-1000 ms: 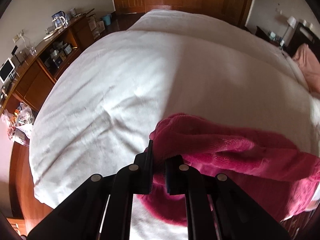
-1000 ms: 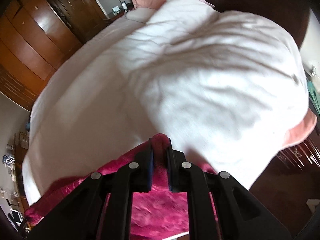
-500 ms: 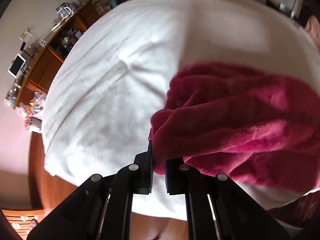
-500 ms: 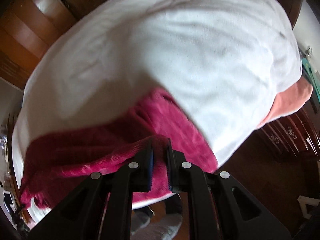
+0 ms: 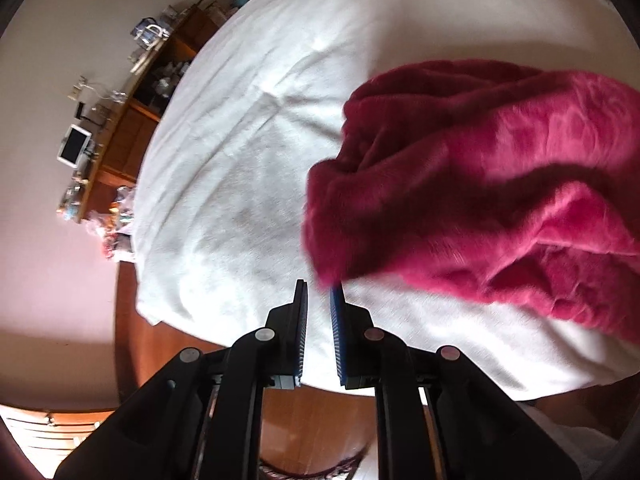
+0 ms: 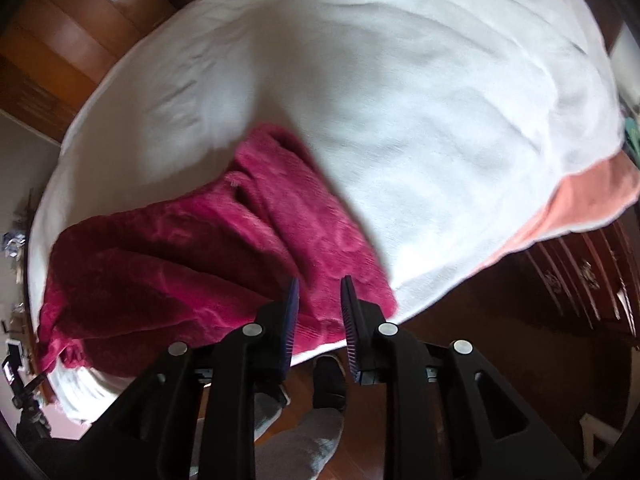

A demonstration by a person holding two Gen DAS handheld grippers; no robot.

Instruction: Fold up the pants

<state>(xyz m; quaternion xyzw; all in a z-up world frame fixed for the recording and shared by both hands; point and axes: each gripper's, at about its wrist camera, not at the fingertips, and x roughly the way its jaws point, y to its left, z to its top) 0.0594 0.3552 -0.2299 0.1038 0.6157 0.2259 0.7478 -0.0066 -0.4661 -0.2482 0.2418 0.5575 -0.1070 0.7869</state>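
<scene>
The magenta fleece pants (image 5: 480, 184) lie bunched on the white bed (image 5: 248, 184) near its front edge. In the left wrist view they fill the right half. My left gripper (image 5: 319, 286) is open and empty, just below the pants' near left corner, over the bed edge. In the right wrist view the pants (image 6: 192, 256) lie folded across the lower left of the bed (image 6: 420, 100). My right gripper (image 6: 320, 280) is open and empty, just above the pants' right end.
A wooden desk (image 5: 120, 120) with a small monitor and clutter stands left of the bed. Wooden wardrobe doors (image 6: 60, 40) are beyond the bed. A pink sheet corner (image 6: 584, 200) hangs at the right. The person's feet (image 6: 304, 400) stand on the wood floor below.
Both grippers held the pants and lifted them forward over the bed. Now both have opened and let go, and the pants lie dropped on the bed.
</scene>
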